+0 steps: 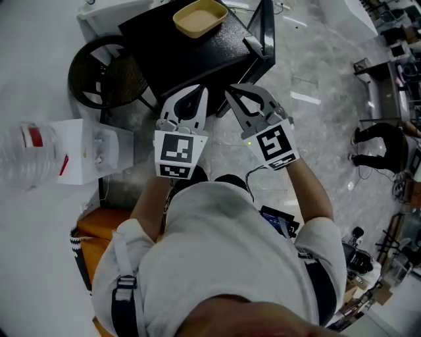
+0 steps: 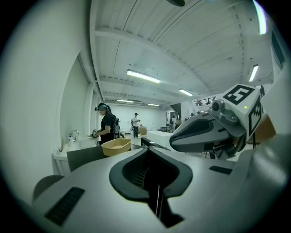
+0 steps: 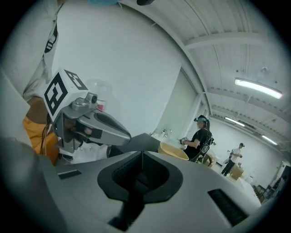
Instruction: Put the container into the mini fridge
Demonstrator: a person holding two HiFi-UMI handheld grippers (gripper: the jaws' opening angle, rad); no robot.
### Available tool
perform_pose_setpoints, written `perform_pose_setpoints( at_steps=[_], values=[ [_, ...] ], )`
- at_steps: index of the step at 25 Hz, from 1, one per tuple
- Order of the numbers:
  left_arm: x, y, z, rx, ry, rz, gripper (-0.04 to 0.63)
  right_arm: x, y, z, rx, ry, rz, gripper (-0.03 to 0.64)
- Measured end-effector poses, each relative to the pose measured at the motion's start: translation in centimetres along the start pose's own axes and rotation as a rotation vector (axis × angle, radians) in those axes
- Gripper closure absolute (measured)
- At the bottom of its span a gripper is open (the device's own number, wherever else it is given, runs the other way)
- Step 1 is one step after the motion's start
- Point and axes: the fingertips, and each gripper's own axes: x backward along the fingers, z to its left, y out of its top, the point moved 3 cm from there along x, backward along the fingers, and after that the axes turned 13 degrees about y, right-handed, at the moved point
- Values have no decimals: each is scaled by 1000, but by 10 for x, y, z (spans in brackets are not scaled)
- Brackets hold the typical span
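Container (image 1: 200, 18) atop mini fridge (image 1: 197, 62), beyond left gripper (image 1: 197, 93), right gripper (image 1: 232, 93), both closed

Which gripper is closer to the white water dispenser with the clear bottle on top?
Left. In the head view the left gripper is just right of the white water dispenser, not touching it; the right gripper is farther right, beyond the left one.

The right claw (image 3: 142, 155) has its jaws together, nothing between them. Beyond it, a yellow container (image 3: 173, 150) stands on a black box (image 3: 140, 139).
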Motion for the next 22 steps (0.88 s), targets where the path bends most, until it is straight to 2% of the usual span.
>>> perform_pose_setpoints(
  at_steps=[8, 11, 18, 22],
  values=[
    [-53, 4, 13, 6, -37, 51, 583, -24, 8, -61, 53, 19, 116, 577],
    [-77, 3, 15, 20, -31, 76, 583, -32, 3, -88, 142, 42, 177, 577],
    [-115, -3, 32, 69, 29, 131, 583, -51, 2, -142, 342, 176, 340, 577],
    [-139, -5, 38, 99, 54, 153, 583, -75, -2, -162, 420, 247, 375, 577]
  ],
)
